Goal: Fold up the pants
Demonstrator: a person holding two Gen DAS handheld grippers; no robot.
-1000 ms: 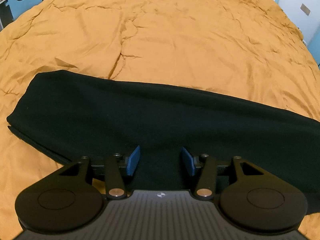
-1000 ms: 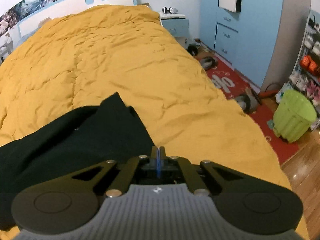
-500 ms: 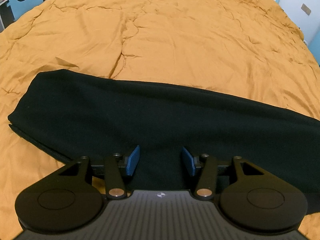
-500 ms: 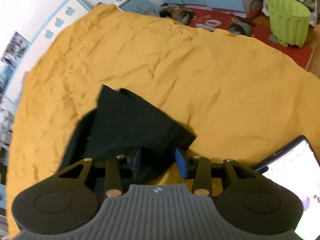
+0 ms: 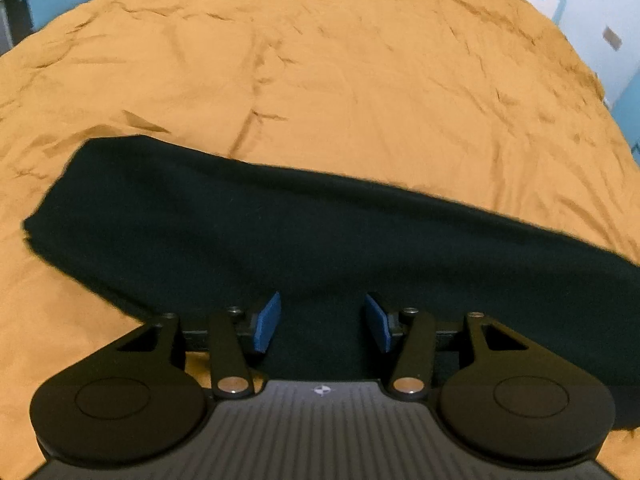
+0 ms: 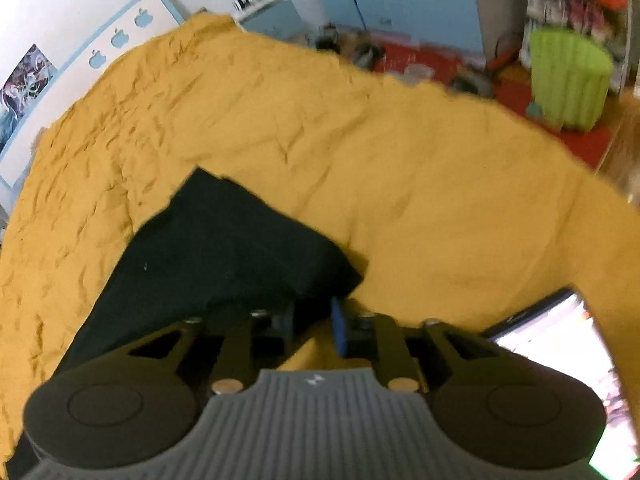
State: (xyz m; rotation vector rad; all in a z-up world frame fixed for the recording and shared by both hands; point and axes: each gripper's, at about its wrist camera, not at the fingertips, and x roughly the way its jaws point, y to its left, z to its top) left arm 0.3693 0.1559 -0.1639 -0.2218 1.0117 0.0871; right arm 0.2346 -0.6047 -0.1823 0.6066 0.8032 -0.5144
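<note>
The black pants (image 5: 304, 236) lie in a long folded band across the orange bedspread (image 5: 340, 80). My left gripper (image 5: 322, 322) is open, its blue pads (image 5: 267, 322) apart over the near edge of the pants, holding nothing. In the right wrist view one end of the pants (image 6: 224, 252) lies on the bedspread (image 6: 420, 200). My right gripper (image 6: 314, 324) is open at the near corner of that end; the cloth's edge reaches between the jaws, with the pads apart.
A lit tablet screen (image 6: 560, 372) lies on the bed at the right gripper's right. Past the bed edge are a red rug, a green bin (image 6: 568, 80), shoes, a nightstand (image 6: 272, 16) and blue cabinets. A headboard with apple cutouts (image 6: 116, 36) is behind.
My right gripper was shut a second ago, opened and swung round toward the end of the pants, then moved closer to its corner. My left gripper has stayed open and barely shifted.
</note>
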